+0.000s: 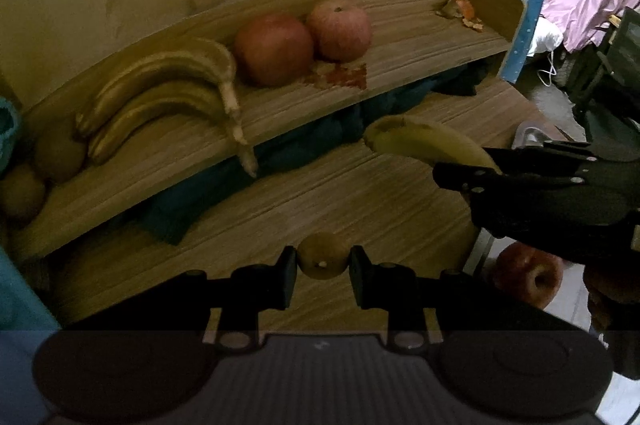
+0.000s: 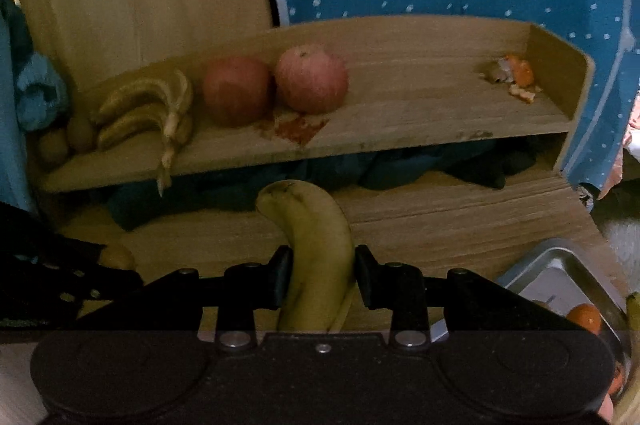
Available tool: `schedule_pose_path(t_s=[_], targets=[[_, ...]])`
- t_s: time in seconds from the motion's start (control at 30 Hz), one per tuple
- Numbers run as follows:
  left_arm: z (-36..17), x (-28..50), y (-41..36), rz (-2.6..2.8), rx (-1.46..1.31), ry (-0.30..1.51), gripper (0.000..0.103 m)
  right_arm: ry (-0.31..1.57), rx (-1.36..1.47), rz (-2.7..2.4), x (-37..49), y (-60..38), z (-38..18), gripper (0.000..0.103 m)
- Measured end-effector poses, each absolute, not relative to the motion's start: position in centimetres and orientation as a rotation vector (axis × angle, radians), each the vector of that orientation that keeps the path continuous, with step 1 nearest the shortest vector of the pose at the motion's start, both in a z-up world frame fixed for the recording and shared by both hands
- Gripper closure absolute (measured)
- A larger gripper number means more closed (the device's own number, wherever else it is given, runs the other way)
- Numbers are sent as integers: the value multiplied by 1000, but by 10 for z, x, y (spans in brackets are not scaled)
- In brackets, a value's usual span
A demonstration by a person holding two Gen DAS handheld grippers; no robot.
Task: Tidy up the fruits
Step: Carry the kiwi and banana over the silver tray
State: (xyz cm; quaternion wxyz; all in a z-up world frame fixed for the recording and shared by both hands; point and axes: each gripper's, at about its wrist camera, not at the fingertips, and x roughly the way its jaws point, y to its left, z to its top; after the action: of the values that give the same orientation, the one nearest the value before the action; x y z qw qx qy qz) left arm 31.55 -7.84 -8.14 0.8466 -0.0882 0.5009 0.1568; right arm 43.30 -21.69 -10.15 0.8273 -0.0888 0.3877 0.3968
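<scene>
Left wrist view: the left gripper (image 1: 323,273) is clamped on a small brown kiwi (image 1: 322,261), one pad pressing each side, and holds it over the wooden tabletop (image 1: 360,201). Beyond it stands a raised wooden shelf (image 1: 304,93) with a bunch of bananas (image 1: 160,97) at its left part, stems hanging over the front edge. Two red apples (image 1: 276,49) sit touching each other just right of the bunch, and orange peel scraps (image 1: 462,11) lie near the shelf's right end wall. Two more kiwis (image 1: 58,155) rest at the shelf's far left, beside the bananas. At right, the right gripper (image 1: 472,171) carries a single banana (image 1: 424,141), and another red apple (image 1: 528,277) lies lower right (off the table edge, on what I cannot tell).

Right wrist view: the right gripper (image 2: 322,277) is closed around the single banana (image 2: 316,245), its tip curving up and left above the tabletop (image 2: 440,221), in front of the shelf (image 2: 400,129). The bananas (image 2: 144,109), apples (image 2: 240,91) and peel (image 2: 516,75) show on the shelf. A metal tray (image 2: 560,261) at lower right holds something small and orange (image 2: 586,317). The left gripper's dark body with its kiwi (image 2: 118,257) shows at left.
</scene>
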Motion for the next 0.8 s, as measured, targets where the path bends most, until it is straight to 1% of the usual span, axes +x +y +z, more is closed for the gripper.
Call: schedule_pose_path(t_s=[0.37, 0.8], targets=[[-71, 340, -111, 228, -142, 1021, 72, 762, -114, 740, 433, -265, -70, 67], [-72, 380, -160, 29, -114, 984, 72, 755, -34, 558, 445, -345, -63, 67]])
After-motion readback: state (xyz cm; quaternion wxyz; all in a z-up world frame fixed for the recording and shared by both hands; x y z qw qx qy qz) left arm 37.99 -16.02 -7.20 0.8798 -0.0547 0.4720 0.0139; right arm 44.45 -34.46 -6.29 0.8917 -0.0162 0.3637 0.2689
